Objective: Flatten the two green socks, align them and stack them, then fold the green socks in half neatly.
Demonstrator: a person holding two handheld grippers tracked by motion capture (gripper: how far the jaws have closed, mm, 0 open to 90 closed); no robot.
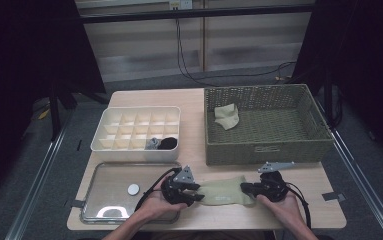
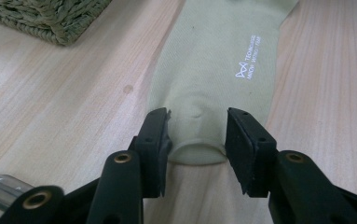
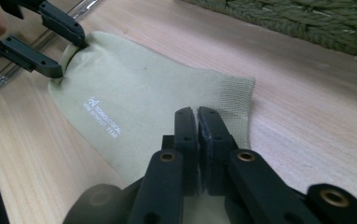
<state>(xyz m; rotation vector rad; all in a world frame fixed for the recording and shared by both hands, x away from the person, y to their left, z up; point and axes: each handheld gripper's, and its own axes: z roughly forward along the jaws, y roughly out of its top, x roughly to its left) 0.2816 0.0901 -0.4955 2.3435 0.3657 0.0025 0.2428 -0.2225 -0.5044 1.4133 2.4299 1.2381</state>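
**High view: a sock stretched between two grippers at the bench's near edge**

High view, from above: a flat, pale olive-green fabric sock [image 1: 224,192] lies on the light wooden bench [image 1: 199,115] at about 6 o'clock, between the person's two hands. The left hand-held gripper [image 1: 193,192] sits at the sock's 9 o'clock end; in the left gripper view its jaws stand part-way apart, astride the rounded toe, pads [image 2: 160,135] just beside the cloth with nothing pinched. The right hand-held gripper [image 1: 245,188] meets the 3 o'clock end; in the right gripper view its jaws are closed tight on the sock near the ribbed cuff.

A woven green wicker basket [image 1: 315,134] at 1 o'clock holds another pale sock [image 1: 226,116]. A white plastic divider box [image 1: 104,131] at 11 o'clock carries a grey and a black bundle in its near cells, and a clear lidded tray [image 1: 99,200] lies at 8 o'clock.

The likely risk: with only one end gripped, any lift or fold would let the toe drag and the sock twist. The left jaws, closing from here, could pinch just the top layer or scrape the bench and slip off.
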